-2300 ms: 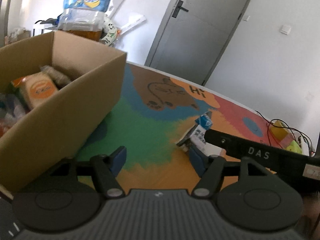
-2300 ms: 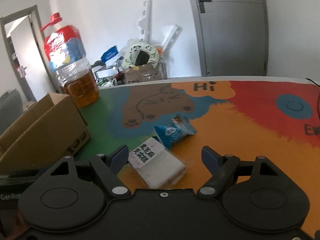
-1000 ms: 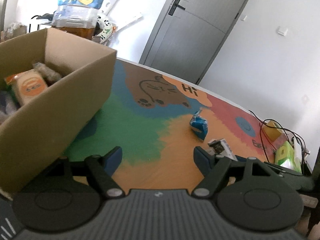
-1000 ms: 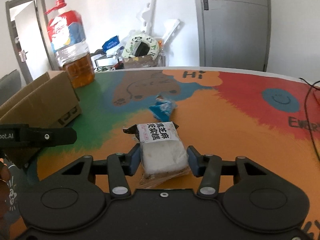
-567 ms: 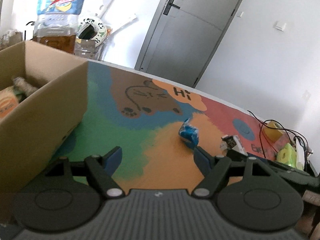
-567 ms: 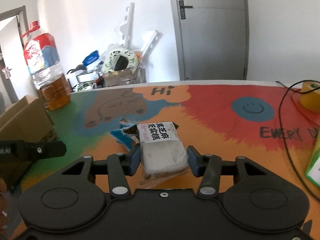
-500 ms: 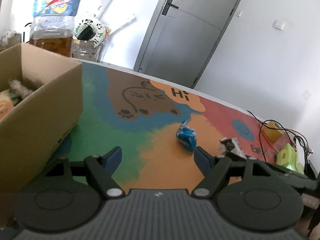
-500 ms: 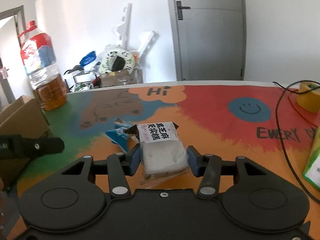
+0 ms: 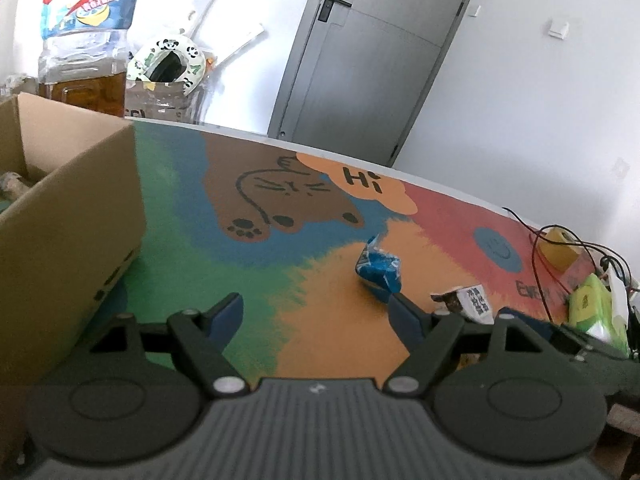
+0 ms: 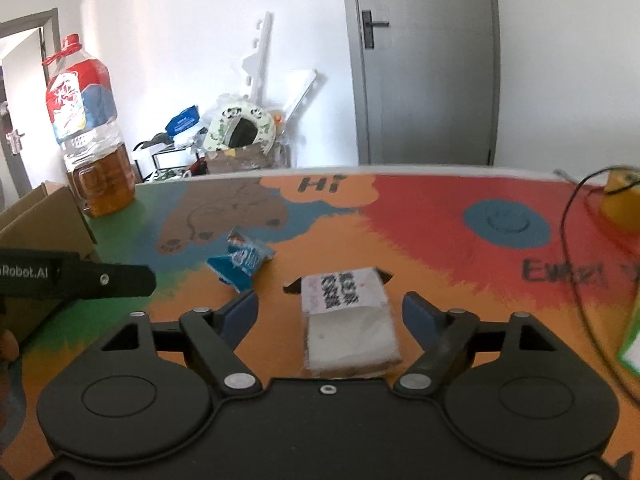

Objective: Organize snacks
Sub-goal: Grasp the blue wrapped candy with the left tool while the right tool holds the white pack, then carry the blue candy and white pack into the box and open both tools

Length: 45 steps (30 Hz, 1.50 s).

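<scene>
The right gripper (image 10: 330, 312) is opening; the white snack packet (image 10: 348, 316) lies between its fingers, clear of both pads, on the table (image 10: 420, 216). The left gripper (image 9: 316, 312) is held wide and empty above the table. The blue snack packet (image 9: 378, 266) lies just beyond it. Some items are seen inside the cardboard box (image 9: 68, 216). Both packets are judged unsorted.

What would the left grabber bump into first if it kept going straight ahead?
Probably just the painted table. Nothing lies between the open left gripper's fingers; the blue snack packet sits a little to the right, so it would likely miss, though depth is unclear.
</scene>
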### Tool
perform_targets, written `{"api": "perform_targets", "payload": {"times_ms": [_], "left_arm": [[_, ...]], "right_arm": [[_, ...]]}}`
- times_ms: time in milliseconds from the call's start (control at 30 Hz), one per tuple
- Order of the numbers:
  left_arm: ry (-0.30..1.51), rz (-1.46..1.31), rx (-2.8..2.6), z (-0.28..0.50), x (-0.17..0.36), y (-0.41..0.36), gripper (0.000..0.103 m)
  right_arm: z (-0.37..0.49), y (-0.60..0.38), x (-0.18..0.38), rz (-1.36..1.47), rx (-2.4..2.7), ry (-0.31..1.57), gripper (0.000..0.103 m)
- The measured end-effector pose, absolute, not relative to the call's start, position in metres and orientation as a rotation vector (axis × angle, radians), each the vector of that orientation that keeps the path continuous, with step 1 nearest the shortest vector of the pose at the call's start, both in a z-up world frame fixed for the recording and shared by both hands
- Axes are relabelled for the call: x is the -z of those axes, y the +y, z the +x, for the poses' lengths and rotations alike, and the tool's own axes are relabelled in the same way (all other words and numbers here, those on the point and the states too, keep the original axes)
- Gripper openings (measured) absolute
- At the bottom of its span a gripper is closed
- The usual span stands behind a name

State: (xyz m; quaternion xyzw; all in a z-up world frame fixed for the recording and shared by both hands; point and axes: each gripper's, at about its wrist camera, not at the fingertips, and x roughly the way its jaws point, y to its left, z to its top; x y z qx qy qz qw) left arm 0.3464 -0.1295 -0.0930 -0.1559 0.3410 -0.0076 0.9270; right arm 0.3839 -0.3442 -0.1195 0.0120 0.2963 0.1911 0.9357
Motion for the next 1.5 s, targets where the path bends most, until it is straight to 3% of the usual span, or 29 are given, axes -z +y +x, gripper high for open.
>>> {"api": "perform_targets", "payload": {"times_ms": [100,167,200,367,533,733,833,867,900,1500], "left_arm": [[0.700,-0.311,0.025,0.353,0.094,-0.135,0.079],[0.702,-0.300,0.034,0.358,0.094,-0.141,0.079],[0.701,-0.292,0.043,0.360,0.094,-0.145,0.079],[0.699,-0.246,0.073,0.374,0.096,-0.165,0.079],[0.684,-0.142,0.059,0.393,0.107,-0.184,0.078],[0.696,-0.144,0.045,0.404,0.118,-0.188,0.070],[0.689,-0.142,0.021,0.405,0.121,-0.187,0.049],[0.689,-0.139,0.015,0.405,0.121,-0.187,0.032],[0.693,-0.141,0.010,0.405,0.121,-0.186,0.025],[0.622,-0.226,0.013,0.340,0.056,-0.134,0.023]], "right_arm": [[0.387,-0.345,0.124,0.006,-0.360,0.623,0.077],[0.389,-0.346,0.128,0.001,-0.360,0.649,0.060],[0.390,-0.346,0.130,-0.006,-0.354,0.662,0.057],[0.388,-0.353,0.128,0.015,-0.339,0.656,0.050],[0.390,-0.365,0.128,0.049,-0.301,0.656,0.050],[0.390,-0.366,0.128,0.060,-0.280,0.657,0.050],[0.390,-0.365,0.128,0.063,-0.274,0.657,0.050],[0.390,-0.365,0.128,0.066,-0.272,0.658,0.050],[0.391,-0.366,0.127,0.068,-0.268,0.658,0.050],[0.370,-0.341,0.109,0.098,-0.251,0.644,0.048]]}}
